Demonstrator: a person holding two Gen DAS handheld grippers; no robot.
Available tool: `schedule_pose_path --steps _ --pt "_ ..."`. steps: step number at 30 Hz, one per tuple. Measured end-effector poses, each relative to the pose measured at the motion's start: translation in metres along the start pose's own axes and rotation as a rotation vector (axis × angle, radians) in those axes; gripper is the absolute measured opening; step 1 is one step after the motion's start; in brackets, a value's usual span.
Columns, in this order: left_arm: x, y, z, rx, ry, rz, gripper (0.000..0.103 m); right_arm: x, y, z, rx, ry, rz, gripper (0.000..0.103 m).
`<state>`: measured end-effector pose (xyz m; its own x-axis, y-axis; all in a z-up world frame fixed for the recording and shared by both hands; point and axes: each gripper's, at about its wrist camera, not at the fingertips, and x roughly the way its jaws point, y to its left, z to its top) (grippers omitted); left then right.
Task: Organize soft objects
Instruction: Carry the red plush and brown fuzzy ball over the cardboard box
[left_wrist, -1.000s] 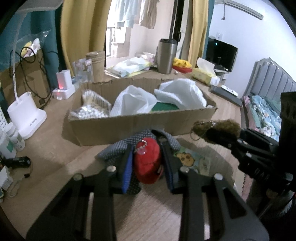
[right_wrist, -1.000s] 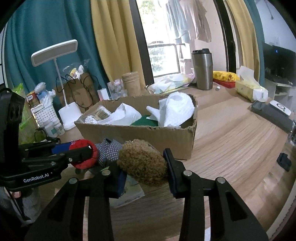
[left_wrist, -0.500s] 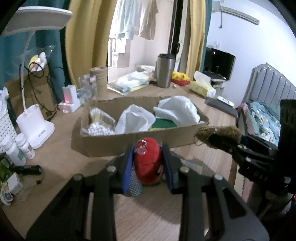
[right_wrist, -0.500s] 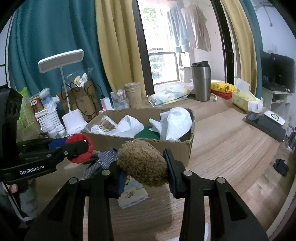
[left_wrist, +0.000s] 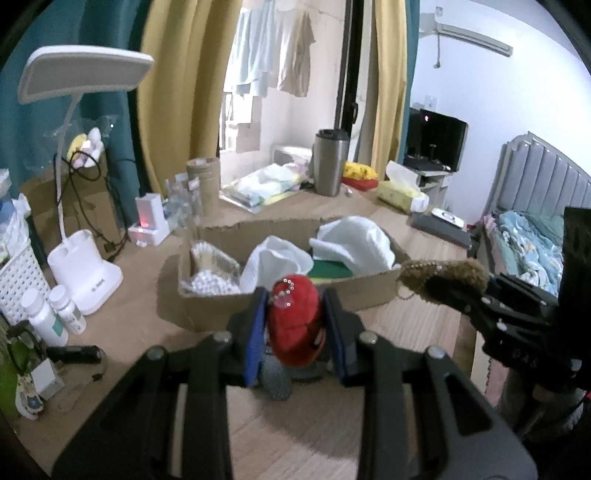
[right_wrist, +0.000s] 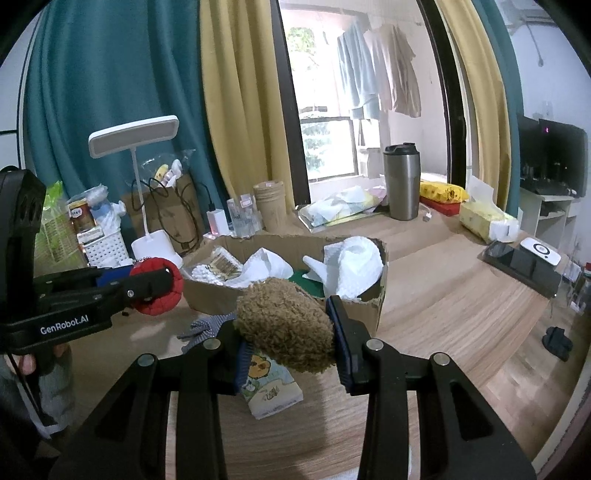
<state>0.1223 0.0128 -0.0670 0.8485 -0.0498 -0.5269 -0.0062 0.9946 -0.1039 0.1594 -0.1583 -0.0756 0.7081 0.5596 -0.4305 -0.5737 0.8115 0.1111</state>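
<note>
My left gripper (left_wrist: 295, 325) is shut on a red plush toy (left_wrist: 295, 321) and holds it above the table, just in front of the cardboard box (left_wrist: 280, 295). The red toy also shows in the right wrist view (right_wrist: 157, 286). My right gripper (right_wrist: 288, 332) is shut on a brown fuzzy plush toy (right_wrist: 284, 325), also raised before the box (right_wrist: 373, 306). That brown toy appears at the right of the left wrist view (left_wrist: 439, 275). The box holds white cloths (left_wrist: 351, 243), a green item and a packet. A dotted grey cloth (right_wrist: 205, 328) and a cartoon tissue pack (right_wrist: 271, 384) lie on the table below.
A white desk lamp (left_wrist: 85, 269), pill bottles (left_wrist: 48, 314) and a white basket stand at the left. A steel tumbler (left_wrist: 330, 166), tissue box (left_wrist: 400, 188) and packets sit behind the box. Black devices (right_wrist: 521, 262) lie at the right. A bed (left_wrist: 532, 251) is beyond the table edge.
Both grippers have risen and pulled back from the box, each keeping its toy. The dotted cloth and tissue pack stay on the table below.
</note>
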Motion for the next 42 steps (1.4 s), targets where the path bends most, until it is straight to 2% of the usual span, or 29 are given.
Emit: schedule_pose_path --steps 13,30,42 --pt "0.002 -0.002 0.024 0.008 -0.060 0.019 0.031 0.001 -0.009 0.025 -0.014 -0.032 0.002 0.039" --pt "0.038 0.003 0.052 -0.007 -0.074 0.069 0.031 0.031 -0.036 0.051 0.007 -0.060 0.033 0.040" --pt "0.068 0.007 0.061 -0.012 -0.057 0.086 0.031 0.059 -0.055 0.055 0.013 -0.040 0.002 0.040"
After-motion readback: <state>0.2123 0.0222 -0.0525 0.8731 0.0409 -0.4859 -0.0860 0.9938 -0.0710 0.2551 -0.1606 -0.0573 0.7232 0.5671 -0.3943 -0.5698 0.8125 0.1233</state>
